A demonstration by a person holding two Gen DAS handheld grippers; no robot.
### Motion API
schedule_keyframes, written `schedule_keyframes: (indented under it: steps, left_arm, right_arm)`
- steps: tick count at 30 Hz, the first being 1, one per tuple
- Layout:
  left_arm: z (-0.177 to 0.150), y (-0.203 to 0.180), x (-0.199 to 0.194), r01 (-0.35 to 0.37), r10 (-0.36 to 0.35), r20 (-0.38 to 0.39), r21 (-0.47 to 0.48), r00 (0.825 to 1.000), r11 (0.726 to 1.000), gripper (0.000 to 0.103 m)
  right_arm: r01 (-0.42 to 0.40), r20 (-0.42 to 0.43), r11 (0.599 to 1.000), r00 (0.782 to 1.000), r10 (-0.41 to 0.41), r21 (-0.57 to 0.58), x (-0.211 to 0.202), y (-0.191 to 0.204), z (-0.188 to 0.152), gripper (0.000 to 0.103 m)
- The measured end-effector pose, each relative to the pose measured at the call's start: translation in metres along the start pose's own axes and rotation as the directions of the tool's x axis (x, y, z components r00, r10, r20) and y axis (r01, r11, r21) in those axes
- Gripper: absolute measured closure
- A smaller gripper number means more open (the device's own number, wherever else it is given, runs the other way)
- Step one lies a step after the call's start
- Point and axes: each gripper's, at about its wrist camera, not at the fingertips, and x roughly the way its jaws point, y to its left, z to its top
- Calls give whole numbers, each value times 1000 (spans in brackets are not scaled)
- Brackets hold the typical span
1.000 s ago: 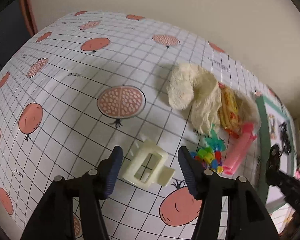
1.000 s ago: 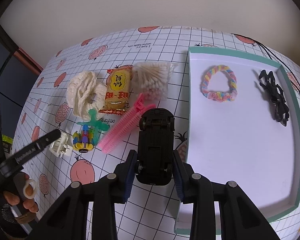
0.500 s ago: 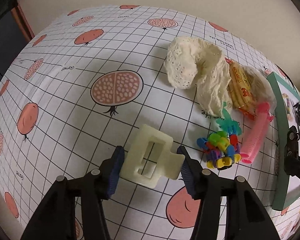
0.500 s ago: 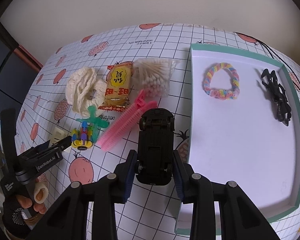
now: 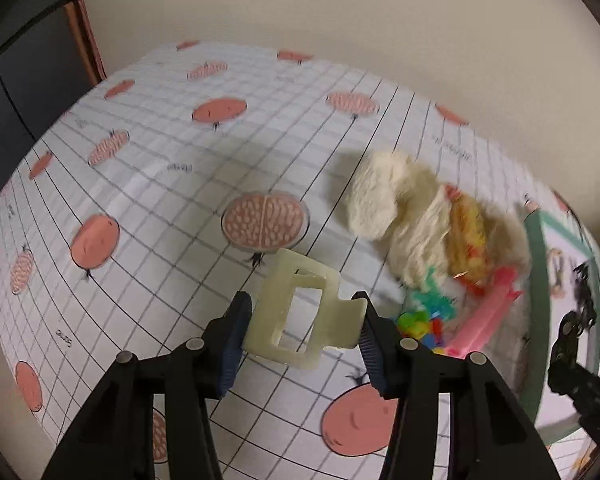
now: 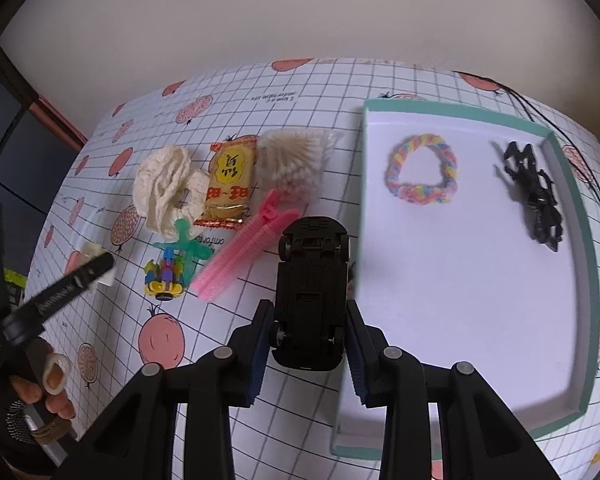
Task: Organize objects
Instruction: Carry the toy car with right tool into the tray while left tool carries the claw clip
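Leftmost, the left tongs (image 5: 302,332) are closed on a cream hair claw (image 5: 300,314), held between both pads above the table (image 5: 148,208). Further right, the right tongs (image 6: 306,338) grip a black toy car (image 6: 311,280) by its sides, underside up, just beside the teal tray (image 6: 584,264).

We see the tray (image 6: 580,248) on the right of the tabletop (image 6: 300,92), with a bracelet (image 6: 420,170) and a clip (image 6: 536,196) in it. Left of it lies the toy car (image 6: 312,276); further left, the comb (image 6: 240,252), snack packet (image 6: 230,184) and cloth (image 6: 164,188).
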Motion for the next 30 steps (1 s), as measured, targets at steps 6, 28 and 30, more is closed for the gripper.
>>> schedule_keyframes:
  steps: [6, 28, 30]
  left_arm:
    - [-2, -46, -29, 75, -79, 59, 76, 995, 994, 50]
    - [-76, -261, -4, 281, -257, -113, 398, 960, 873, 50]
    - [-77, -266, 4, 269, -239, -124, 401, 963, 876, 50]
  right_arm:
    - [34, 16, 999, 999, -35, 31, -13, -29, -4, 67]
    - [169, 0, 957, 985, -174, 236, -25, -186, -24, 67]
    - [180, 1, 956, 983, -186, 230, -23, -190, -23, 67]
